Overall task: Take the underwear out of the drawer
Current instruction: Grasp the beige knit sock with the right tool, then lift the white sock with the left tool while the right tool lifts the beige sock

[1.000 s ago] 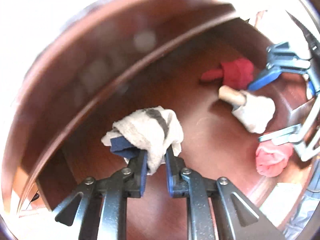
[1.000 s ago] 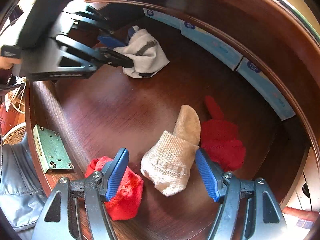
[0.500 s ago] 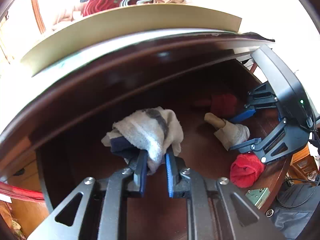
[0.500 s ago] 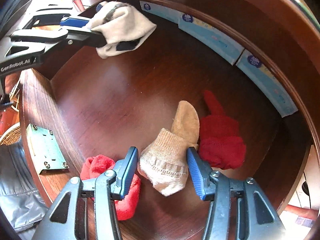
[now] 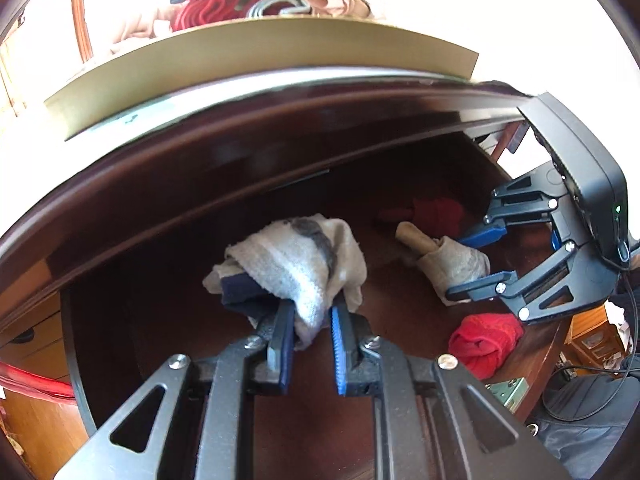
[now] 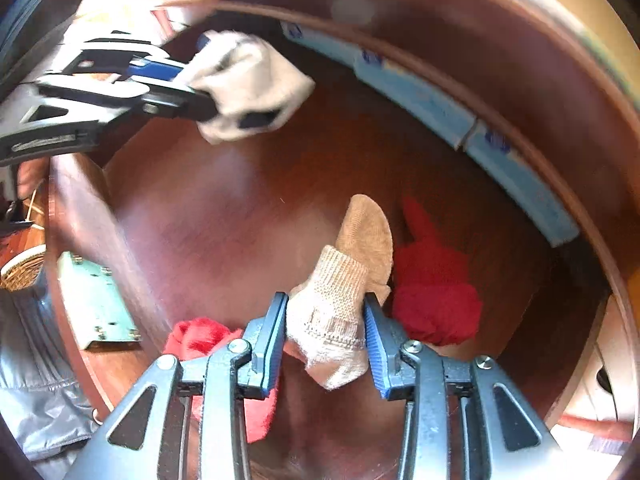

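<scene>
Gripping a white sock [image 5: 296,264], left claw [image 5: 308,336]; right claw [image 6: 325,344] closing around beige sock [image 6: 340,312].

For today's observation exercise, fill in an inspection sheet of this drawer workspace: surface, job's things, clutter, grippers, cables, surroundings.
Surface: dark wooden drawer floor, mostly bare.
Job's things: white bundle lifted off the floor; beige sock; two red bundles.
Clutter: blue-white packets along the back wall.
Grippers: left gripper shut on white bundle; right gripper has just been closing, pads pressing the beige sock.
Cables: black cable, outside the drawer.
Surroundings: folded clothes on top; metal lock plate.
</scene>
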